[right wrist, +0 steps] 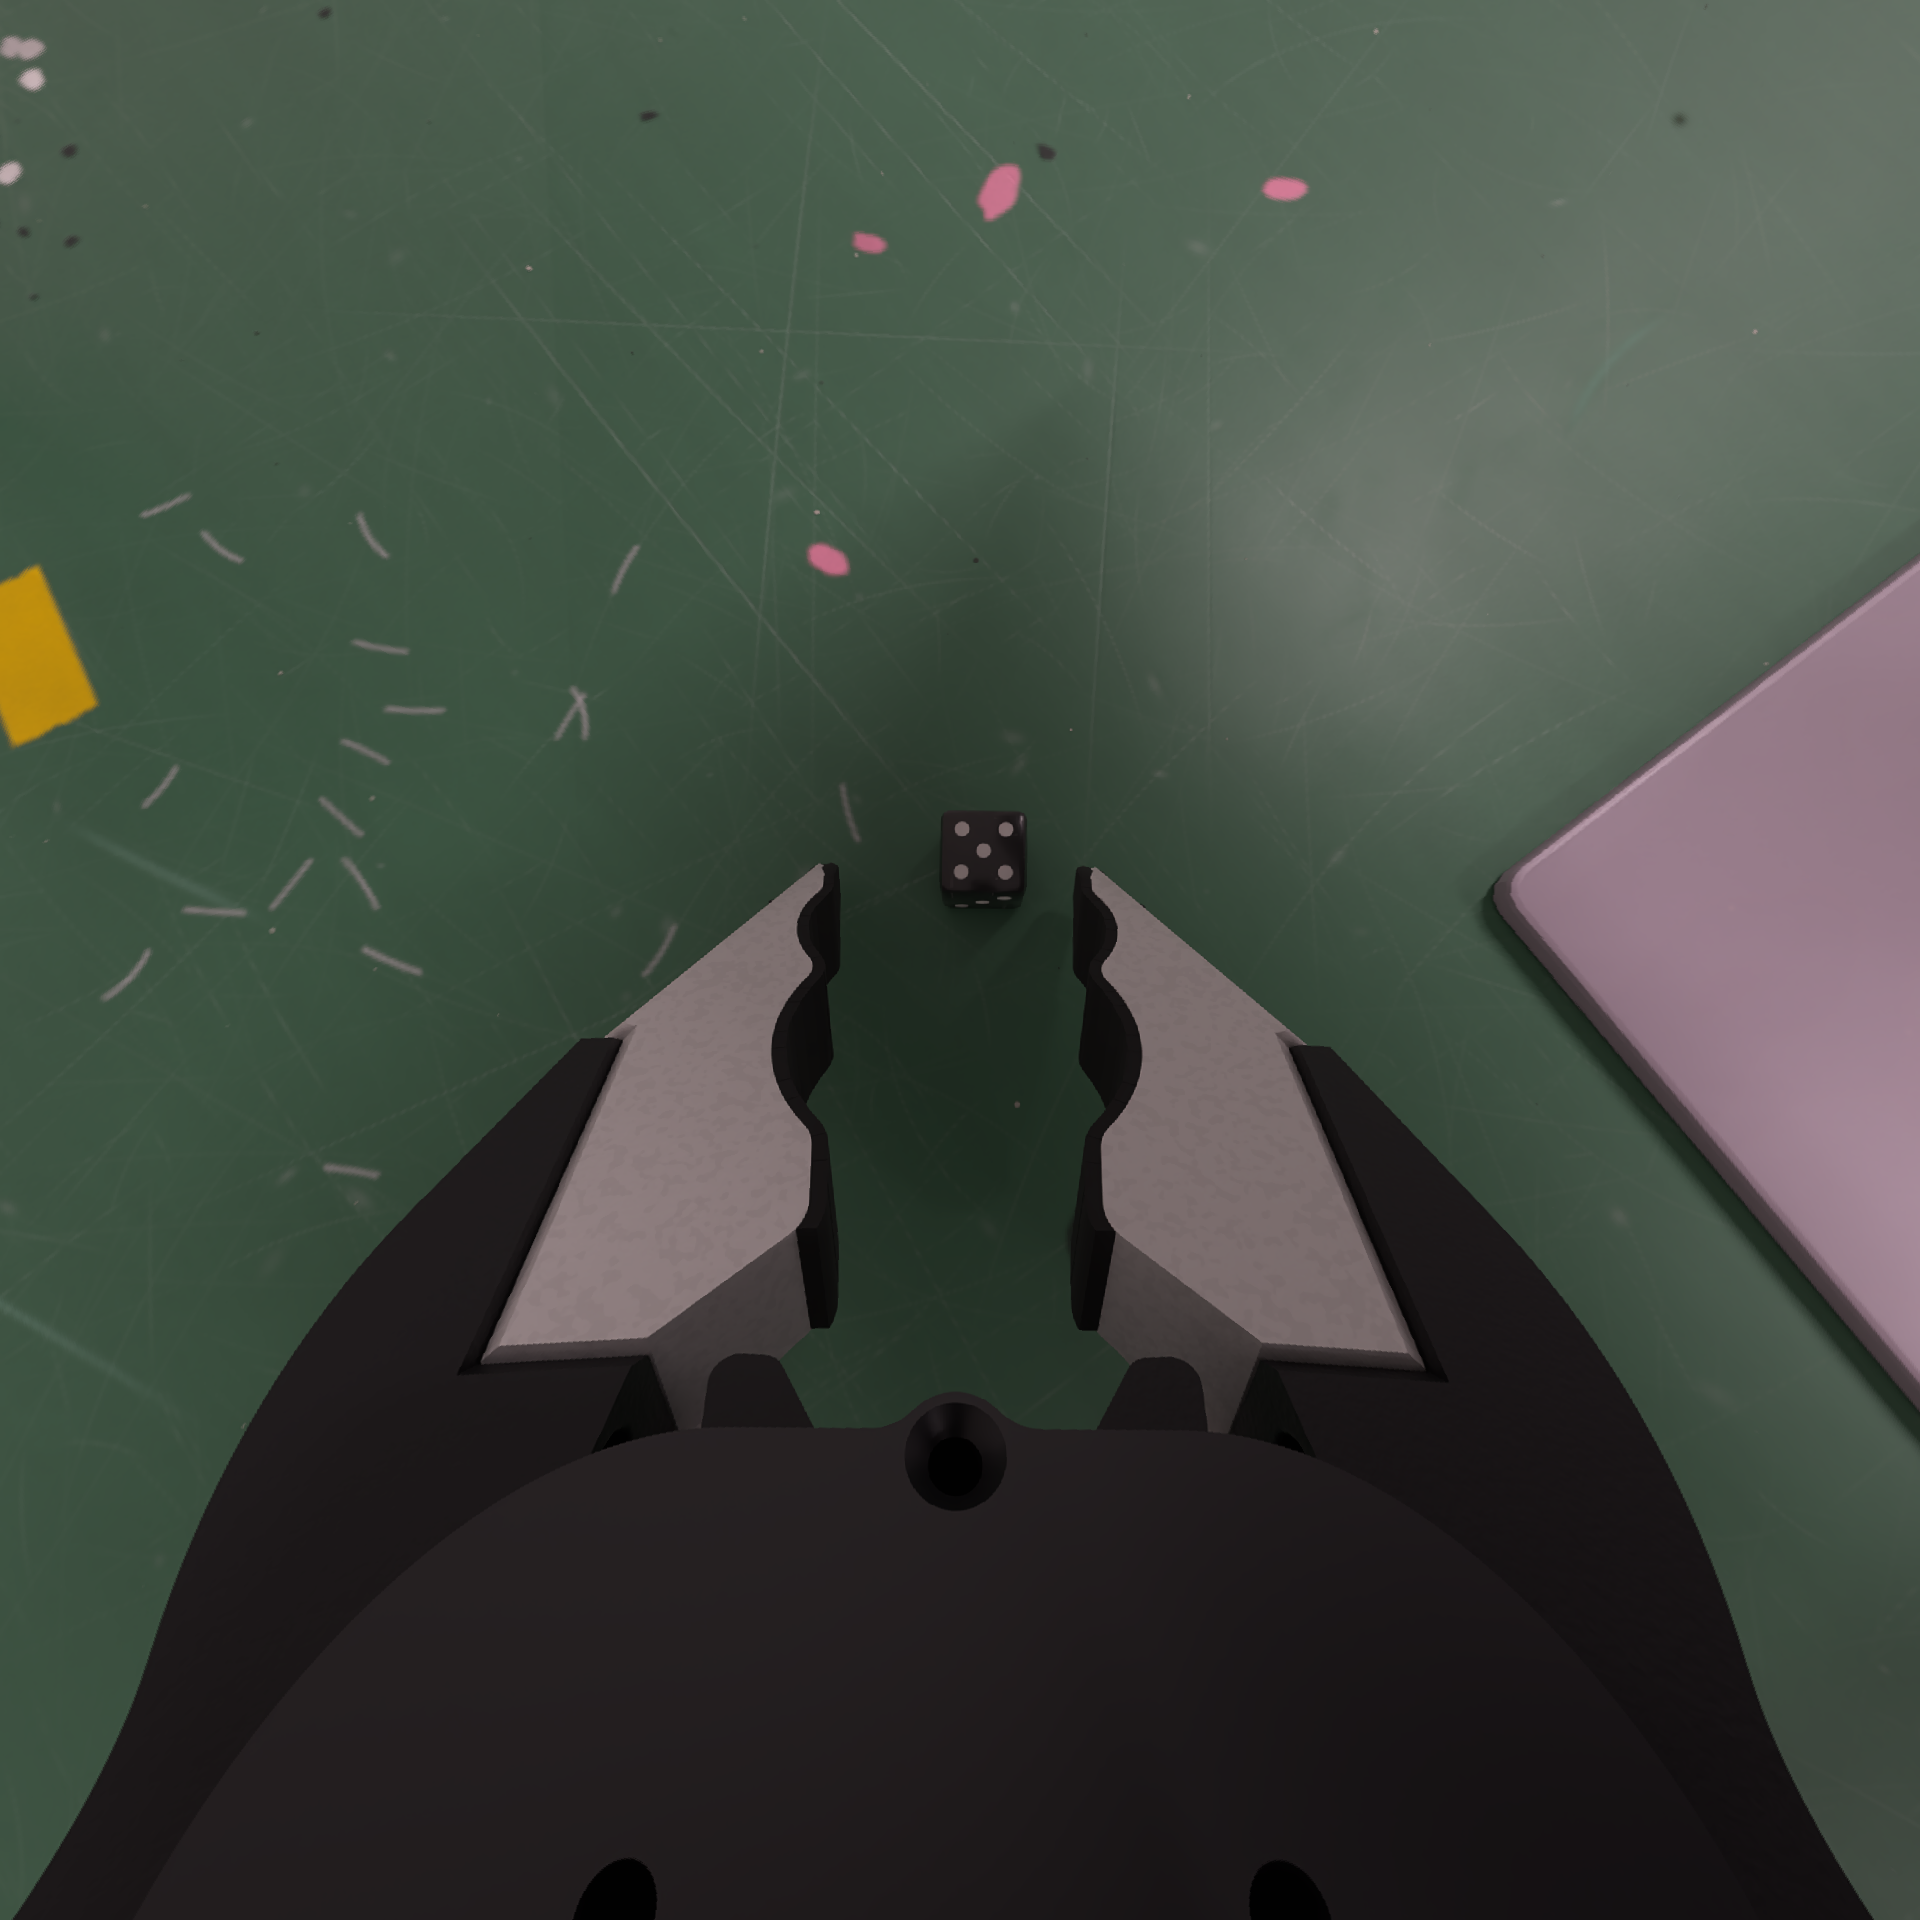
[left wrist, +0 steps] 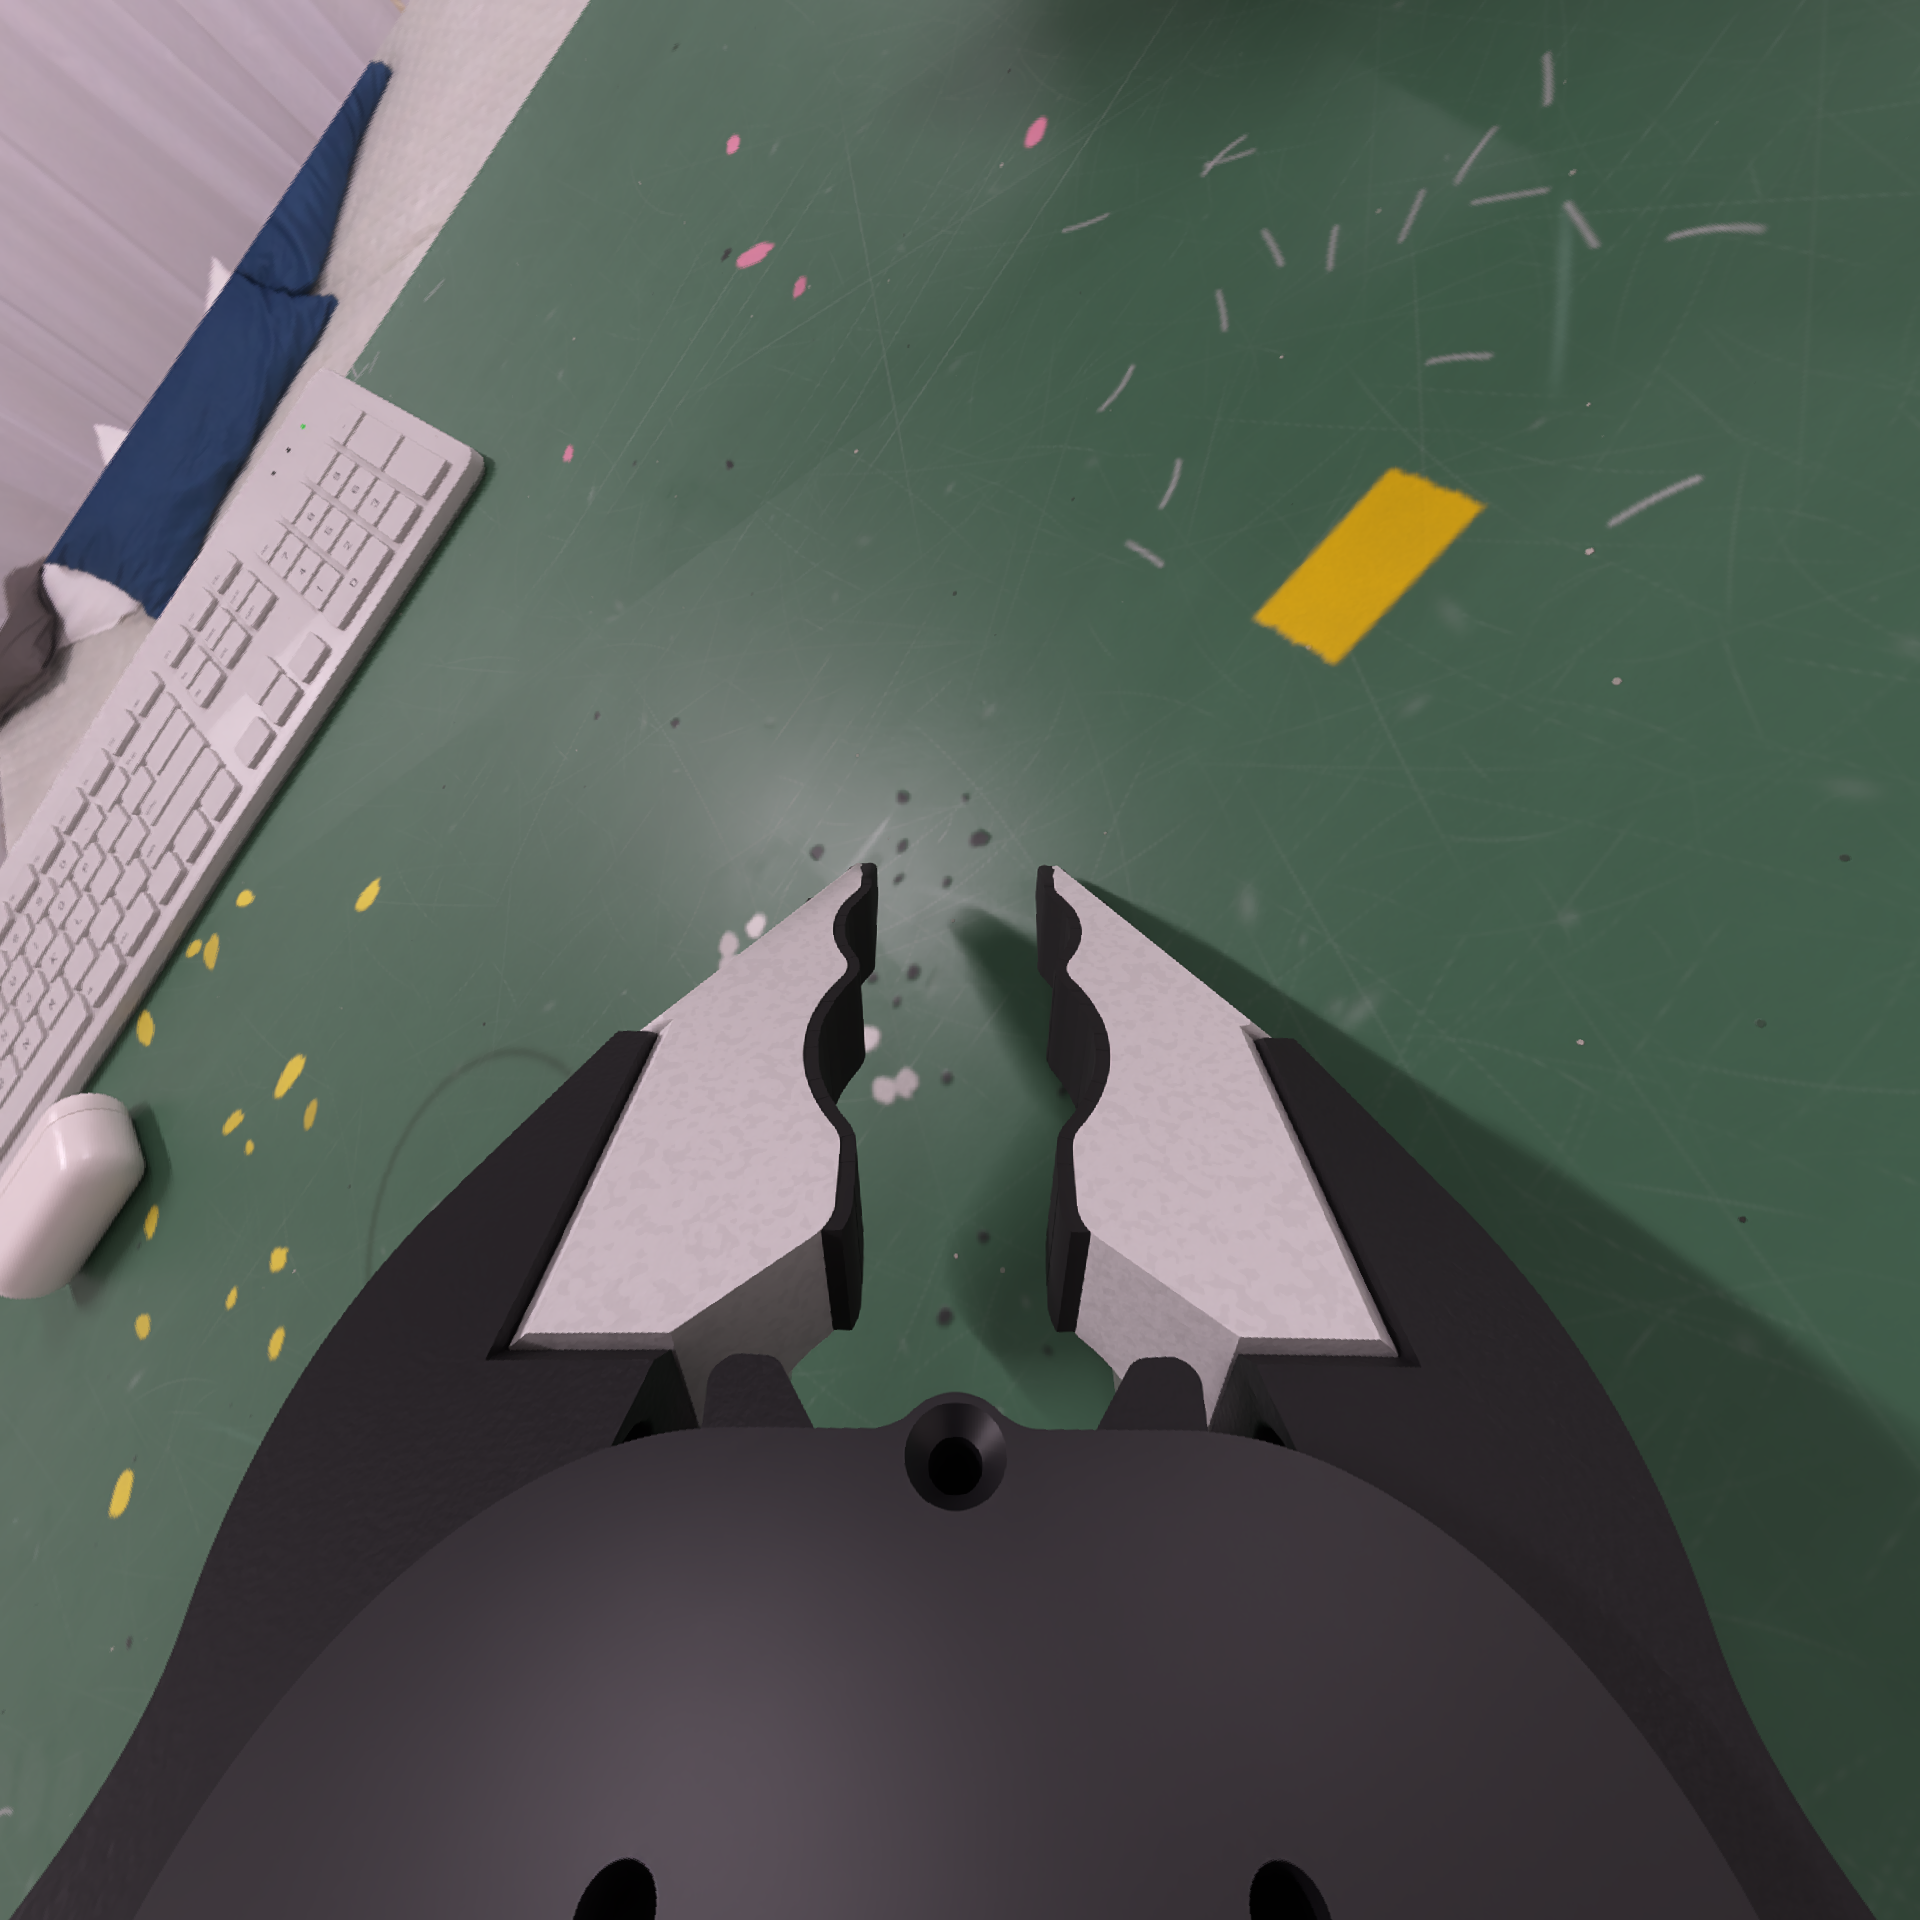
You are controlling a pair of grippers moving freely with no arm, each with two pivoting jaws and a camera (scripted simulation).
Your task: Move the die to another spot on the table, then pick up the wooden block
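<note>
A small black die [right wrist: 983,858] with white pips lies on the green table [right wrist: 1039,436]. It sits between and just beyond the fingertips of my right gripper [right wrist: 956,883], which is open and empty above the table. My left gripper [left wrist: 956,883] is open and empty over a bare, speckled part of the green table [left wrist: 1039,644]. No wooden block shows in either view.
A white keyboard [left wrist: 197,707] and a white earbud case [left wrist: 62,1195] lie at the left edge in the left wrist view. A yellow tape patch [left wrist: 1366,566] is on the mat; it also shows in the right wrist view [right wrist: 42,655]. A flat pale lilac slab [right wrist: 1766,935] lies at the right.
</note>
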